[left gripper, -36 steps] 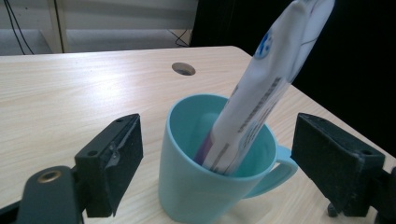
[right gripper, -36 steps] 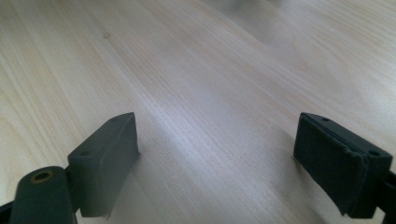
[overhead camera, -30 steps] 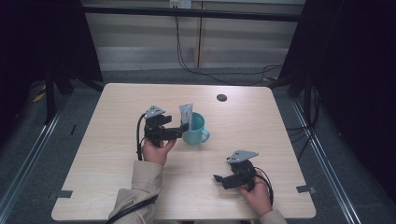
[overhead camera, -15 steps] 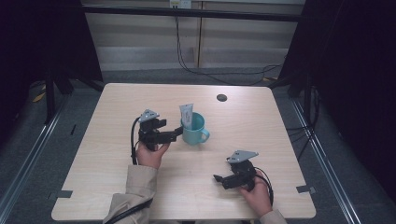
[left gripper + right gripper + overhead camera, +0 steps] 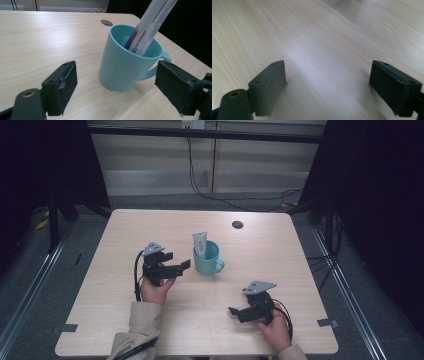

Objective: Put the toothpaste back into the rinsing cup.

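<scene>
Holding left gripper (image 5: 116,92) wide apart just short of mug (image 5: 125,65).
Tube (image 5: 150,22) already in mug; I judge nothing gripped yet; right gripper (image 5: 327,87) spread, idle on table (image 5: 300,250).

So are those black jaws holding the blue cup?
No. The left gripper is open, apart from the cup. The right gripper is open over bare table.

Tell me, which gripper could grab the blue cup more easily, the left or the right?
Probably the left gripper. Its open jaws point at the light blue ceramic mug holding a white toothpaste tube, close by. The right gripper sits open, farther away, facing bare wooden table.
</scene>
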A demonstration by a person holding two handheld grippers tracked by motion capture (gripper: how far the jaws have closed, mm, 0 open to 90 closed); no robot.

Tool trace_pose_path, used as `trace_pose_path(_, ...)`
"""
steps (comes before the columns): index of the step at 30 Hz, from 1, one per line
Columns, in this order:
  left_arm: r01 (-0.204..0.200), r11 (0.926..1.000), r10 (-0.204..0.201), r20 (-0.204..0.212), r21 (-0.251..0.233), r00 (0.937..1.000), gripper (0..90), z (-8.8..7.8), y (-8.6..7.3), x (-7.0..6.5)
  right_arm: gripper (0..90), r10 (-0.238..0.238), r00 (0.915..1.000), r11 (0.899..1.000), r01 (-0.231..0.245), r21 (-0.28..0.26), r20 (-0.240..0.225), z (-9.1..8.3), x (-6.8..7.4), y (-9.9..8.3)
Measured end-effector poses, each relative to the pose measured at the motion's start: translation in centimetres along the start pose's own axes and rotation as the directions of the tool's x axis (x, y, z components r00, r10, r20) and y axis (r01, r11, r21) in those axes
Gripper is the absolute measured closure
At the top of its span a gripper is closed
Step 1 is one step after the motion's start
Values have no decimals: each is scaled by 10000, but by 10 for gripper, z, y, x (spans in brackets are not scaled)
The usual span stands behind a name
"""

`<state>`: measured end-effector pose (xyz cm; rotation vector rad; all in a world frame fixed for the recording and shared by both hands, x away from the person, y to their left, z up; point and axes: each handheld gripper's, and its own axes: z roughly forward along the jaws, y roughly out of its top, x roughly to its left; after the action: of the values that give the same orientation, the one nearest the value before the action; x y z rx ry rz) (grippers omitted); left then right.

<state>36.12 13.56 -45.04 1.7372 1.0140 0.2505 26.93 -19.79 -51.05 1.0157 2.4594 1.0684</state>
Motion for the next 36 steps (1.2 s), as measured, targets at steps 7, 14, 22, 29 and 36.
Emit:
trace_pose_path(7,6,10000,-6,-80,45,10000,177,-5,-6,4,130,8,10000,10000,-8,-1,3,0,0,0)
trace_pose_path(14,-11,9999,13,-180,109,9998,180,-10,-10,7,130,-8,10000,10000,8,6,-5,0,0,0)
trace_pose_path(22,-74,9999,78,-271,133,9996,182,-18,-16,11,130,-10,10000,10000,10,7,-5,0,0,0)
trace_pose_path(29,-163,9996,172,-374,229,9992,183,-24,-22,13,130,-6,10000,10000,6,2,-2,0,0,0)
trace_pose_path(36,-398,9980,420,-440,493,9981,183,-28,-29,14,130,0,10000,10000,0,0,2,0,0,0)
